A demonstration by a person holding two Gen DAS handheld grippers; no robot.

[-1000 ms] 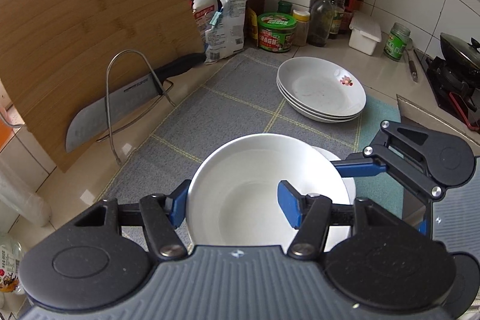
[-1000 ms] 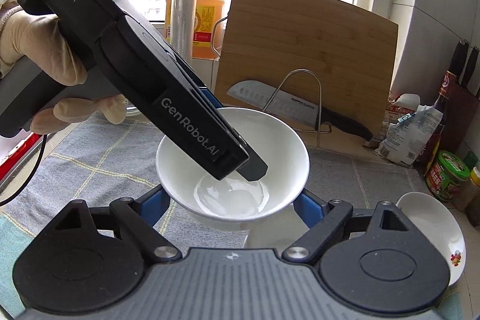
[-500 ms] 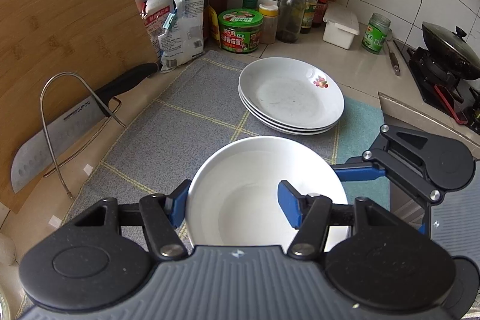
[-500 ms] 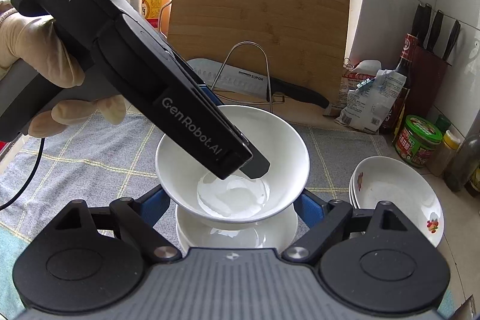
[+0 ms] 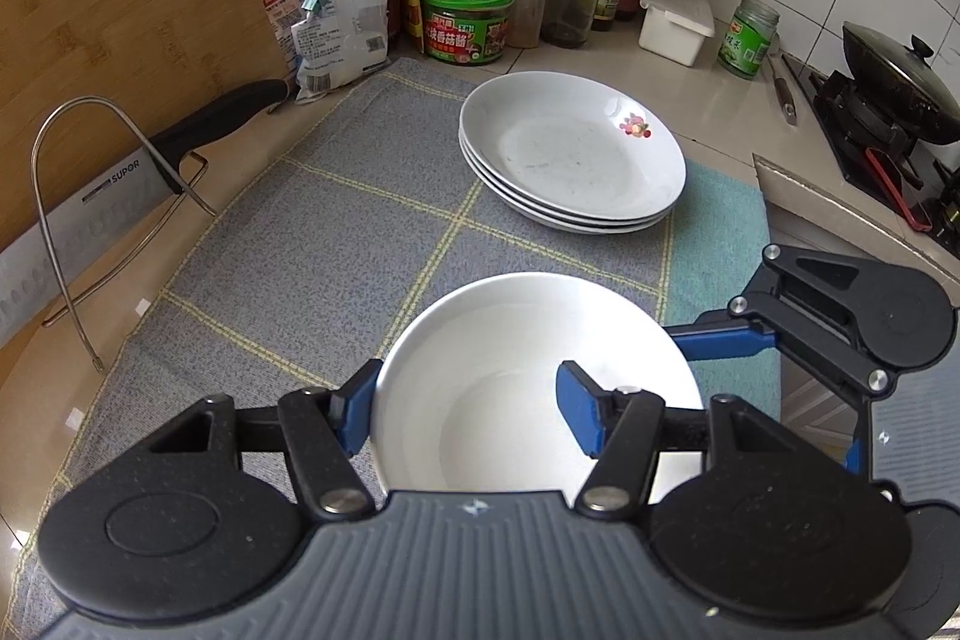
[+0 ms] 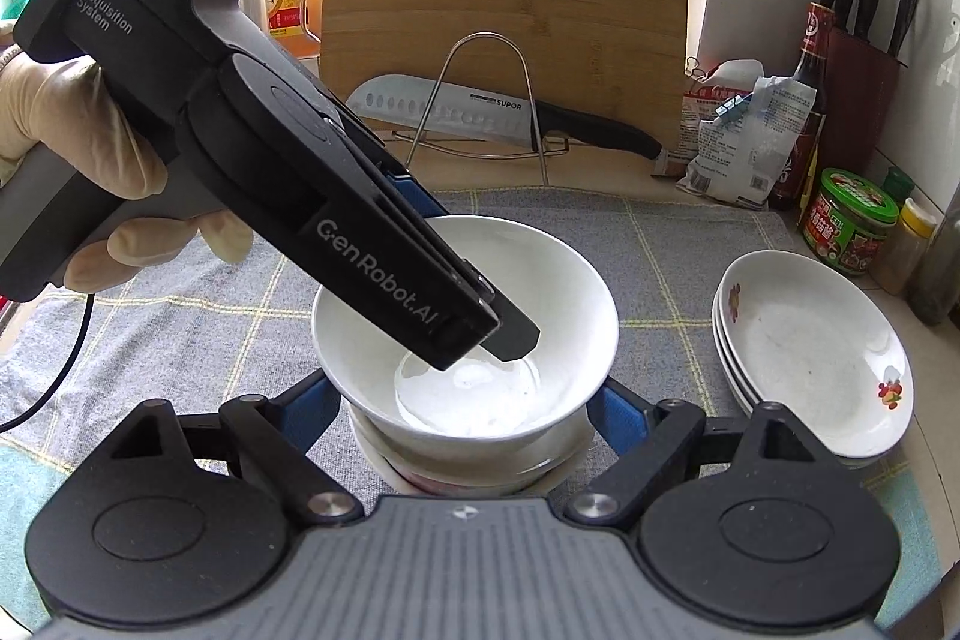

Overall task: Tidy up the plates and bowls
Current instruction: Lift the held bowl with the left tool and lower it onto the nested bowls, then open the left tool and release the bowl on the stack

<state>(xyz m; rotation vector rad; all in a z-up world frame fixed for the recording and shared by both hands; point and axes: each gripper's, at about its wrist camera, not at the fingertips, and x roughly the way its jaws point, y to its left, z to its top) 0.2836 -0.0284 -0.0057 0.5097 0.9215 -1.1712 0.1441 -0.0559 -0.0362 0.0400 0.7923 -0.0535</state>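
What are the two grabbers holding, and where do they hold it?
The left gripper pinches the top white bowl by its rim, one finger inside. The right gripper clasps the outside of the bowl stack below.

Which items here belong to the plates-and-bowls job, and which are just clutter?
Job:
- bowl, pinched at its rim by the left gripper
- lower bowls, between the right gripper's fingers
- plate stack

Clutter:
- cutting board
- knife on its wire rack
- green tub
- wok
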